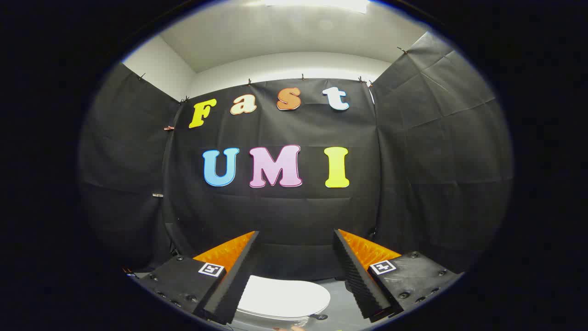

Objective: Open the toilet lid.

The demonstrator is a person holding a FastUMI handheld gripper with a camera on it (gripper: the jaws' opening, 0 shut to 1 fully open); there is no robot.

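Observation:
A white toilet lid (285, 296) lies flat and closed, low down between my two fingers and below them. My gripper (296, 234) is held well above it, pointing at the black cloth wall, with its fingers wide apart and nothing between them. Only the front part of the lid shows; the rest is hidden behind the left finger (239, 271). A small dark fitting (321, 316) sits at the lid's near right edge.
Black cloth walls (285, 216) close the booth ahead and on both sides. A grey floor (342, 303) shows to the right of the toilet. A sliver of a hand (294, 328) shows at the very bottom.

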